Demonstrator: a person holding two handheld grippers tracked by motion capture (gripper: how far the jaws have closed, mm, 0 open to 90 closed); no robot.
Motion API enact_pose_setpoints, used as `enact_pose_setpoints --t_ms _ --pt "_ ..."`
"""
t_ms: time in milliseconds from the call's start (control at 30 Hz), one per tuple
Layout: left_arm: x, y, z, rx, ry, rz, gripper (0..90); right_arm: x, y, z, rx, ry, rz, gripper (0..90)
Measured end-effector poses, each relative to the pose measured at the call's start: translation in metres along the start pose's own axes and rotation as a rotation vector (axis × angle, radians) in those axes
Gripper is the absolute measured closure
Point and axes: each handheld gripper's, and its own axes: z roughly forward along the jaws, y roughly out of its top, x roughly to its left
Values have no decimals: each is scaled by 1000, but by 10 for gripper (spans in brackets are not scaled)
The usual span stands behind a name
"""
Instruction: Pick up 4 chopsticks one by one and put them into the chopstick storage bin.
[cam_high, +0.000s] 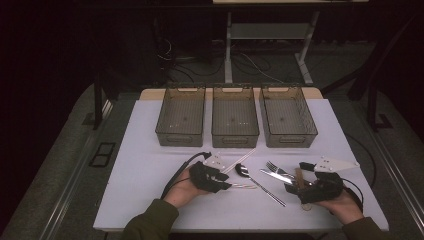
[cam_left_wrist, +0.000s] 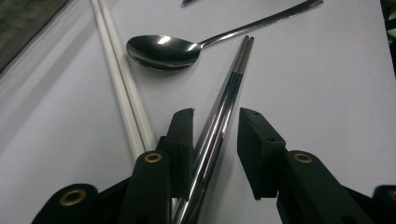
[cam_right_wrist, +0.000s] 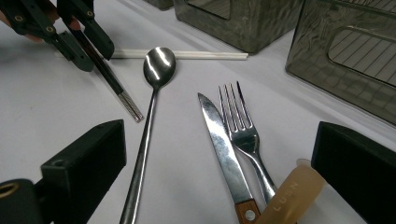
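A pair of metal chopsticks (cam_left_wrist: 224, 102) lies on the white table, running between the jaws of my left gripper (cam_left_wrist: 215, 116). The chopsticks sit against the left pad, and a gap separates them from the right pad. In the high view the left gripper (cam_high: 220, 181) is low at the table's front centre. A steel spoon (cam_left_wrist: 161, 51) and white chopsticks (cam_left_wrist: 123, 84) lie just beyond it. My right gripper (cam_right_wrist: 219, 133) stands wide open over a wooden-handled knife (cam_right_wrist: 219, 135), a fork (cam_right_wrist: 238, 116) and the spoon's handle (cam_right_wrist: 140, 163). An amber translucent handle (cam_right_wrist: 289, 193) lies near its right jaw.
Three smoky see-through bins (cam_high: 180, 137) (cam_high: 235, 139) (cam_high: 289, 139) stand in a row at the back of the white table (cam_high: 150, 185). The cutlery lies bunched between the two hands. Floor and table legs lie beyond the far edge.
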Motion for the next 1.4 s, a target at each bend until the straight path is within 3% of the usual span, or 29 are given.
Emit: enact_pose_setpoints --t_ms 233,367,1400 --pt "-3 4 7 26 8 44 678 -1 0 0 -1 0 1 32" --pt "-3 4 10 39 5 49 688 -1 0 0 -3 0 4 32" --pt "-2 4 9 46 -12 33 791 -1 0 0 -1 -1 3 32"
